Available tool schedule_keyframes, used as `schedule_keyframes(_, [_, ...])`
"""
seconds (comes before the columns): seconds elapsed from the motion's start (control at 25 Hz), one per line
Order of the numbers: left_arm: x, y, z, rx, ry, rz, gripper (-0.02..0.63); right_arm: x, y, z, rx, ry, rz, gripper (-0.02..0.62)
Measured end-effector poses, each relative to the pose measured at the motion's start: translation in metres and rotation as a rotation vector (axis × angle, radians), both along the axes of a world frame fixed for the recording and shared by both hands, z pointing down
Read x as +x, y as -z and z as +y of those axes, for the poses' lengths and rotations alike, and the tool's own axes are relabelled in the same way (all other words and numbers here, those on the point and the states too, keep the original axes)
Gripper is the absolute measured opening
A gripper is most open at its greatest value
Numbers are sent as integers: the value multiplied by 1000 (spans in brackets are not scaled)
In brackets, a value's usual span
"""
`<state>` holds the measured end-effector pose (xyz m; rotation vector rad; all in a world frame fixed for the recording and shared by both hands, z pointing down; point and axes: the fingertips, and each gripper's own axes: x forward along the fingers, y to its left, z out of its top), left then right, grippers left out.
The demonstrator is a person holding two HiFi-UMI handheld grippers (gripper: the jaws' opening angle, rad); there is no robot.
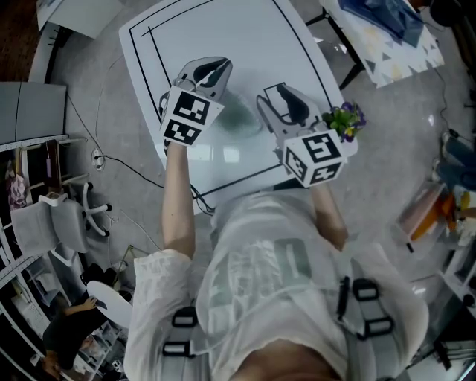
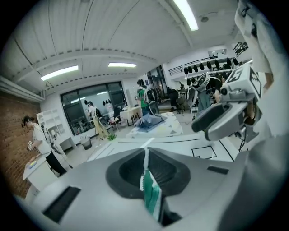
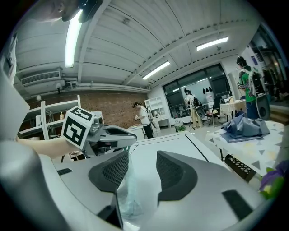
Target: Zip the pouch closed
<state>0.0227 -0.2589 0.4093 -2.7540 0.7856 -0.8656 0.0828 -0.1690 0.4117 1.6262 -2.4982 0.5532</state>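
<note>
The pouch [image 1: 239,117] is a thin, see-through greenish bag hanging between my two grippers above the white table [image 1: 223,30]. In the left gripper view my left gripper [image 2: 145,155] is shut on the pouch's green-and-white top edge [image 2: 151,196], which stands upright between the pads. My left gripper [image 1: 212,71] is at the pouch's left in the head view, my right gripper [image 1: 286,100] at its right. In the right gripper view my right gripper [image 3: 142,169] stands open. The clear film of the pouch [image 3: 128,198] lies against its left finger, apart from the right one.
Black lines mark the table. A small bunch of purple and green flowers [image 1: 343,119] sits by my right gripper. Another table with blue cloth [image 1: 387,22] stands at the far right, an office chair [image 1: 63,219] on the floor at left. Several people stand in the background.
</note>
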Motion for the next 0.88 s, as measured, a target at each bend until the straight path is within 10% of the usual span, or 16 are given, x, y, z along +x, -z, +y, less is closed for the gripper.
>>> schedule_keyframes(0.48, [-16,68,57,173,-112,98,21,-18,21,4,67,75,9,183])
schedule_keyframes(0.88, [-25,97,84,215,-139,147,21,-86,43,34,157,416,68,183])
